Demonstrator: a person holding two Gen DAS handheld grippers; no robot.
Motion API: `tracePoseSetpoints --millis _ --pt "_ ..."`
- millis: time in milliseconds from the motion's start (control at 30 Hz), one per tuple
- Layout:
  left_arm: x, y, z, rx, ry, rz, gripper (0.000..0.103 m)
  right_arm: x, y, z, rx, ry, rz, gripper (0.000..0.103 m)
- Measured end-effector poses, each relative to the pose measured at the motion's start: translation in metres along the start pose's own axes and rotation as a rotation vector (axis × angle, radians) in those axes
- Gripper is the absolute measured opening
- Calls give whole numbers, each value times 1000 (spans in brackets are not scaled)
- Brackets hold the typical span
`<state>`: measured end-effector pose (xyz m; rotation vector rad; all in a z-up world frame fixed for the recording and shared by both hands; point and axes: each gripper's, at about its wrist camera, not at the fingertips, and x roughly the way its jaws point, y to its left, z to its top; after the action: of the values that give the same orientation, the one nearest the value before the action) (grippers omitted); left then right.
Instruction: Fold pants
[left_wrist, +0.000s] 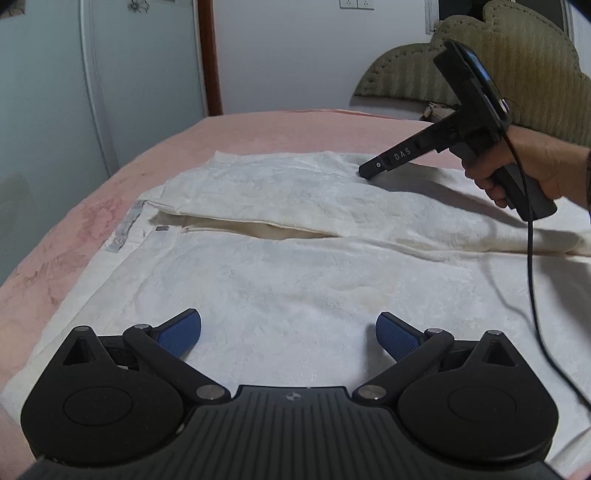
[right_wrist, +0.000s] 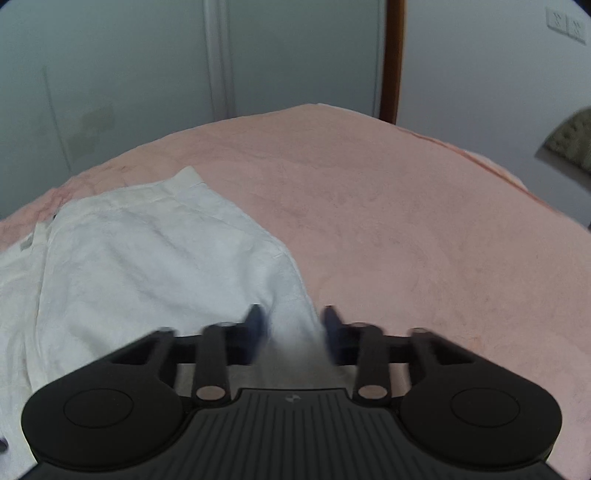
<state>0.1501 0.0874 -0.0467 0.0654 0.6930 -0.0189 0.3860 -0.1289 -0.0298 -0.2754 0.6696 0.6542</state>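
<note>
White pants (left_wrist: 280, 266) lie spread on a pink bed, waistband with a grey label (left_wrist: 127, 229) at the left, the two legs side by side running right. My left gripper (left_wrist: 288, 338) is open just above the near leg, blue pads wide apart, holding nothing. My right gripper shows in the left wrist view (left_wrist: 369, 171), held by a hand over the far leg's far edge. In the right wrist view my right gripper (right_wrist: 293, 334) is partly open and blurred, with the edge of the pants (right_wrist: 155, 258) lying between its fingers.
The pink bedspread (right_wrist: 406, 240) extends beyond the pants. A padded olive headboard (left_wrist: 517, 62) stands at the right. A wardrobe door (left_wrist: 48, 92) and a brown wooden post (left_wrist: 210, 55) lie past the bed. A black cable (left_wrist: 532, 280) hangs from the right gripper across the pants.
</note>
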Motion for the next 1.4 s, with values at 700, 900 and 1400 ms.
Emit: tracePoseSetpoints --millis 700,900,1400 --pt "127 119 146 -776 178 -332 94 -96 171 -97 -808 -227 -246 9" --pt "107 110 135 -671 95 -262 4 -98 184 -103 -753 -266 -286 10" --pt "-23 114 63 -549 -128 -296 5 -134 137 -124 -537 -102 -499 12"
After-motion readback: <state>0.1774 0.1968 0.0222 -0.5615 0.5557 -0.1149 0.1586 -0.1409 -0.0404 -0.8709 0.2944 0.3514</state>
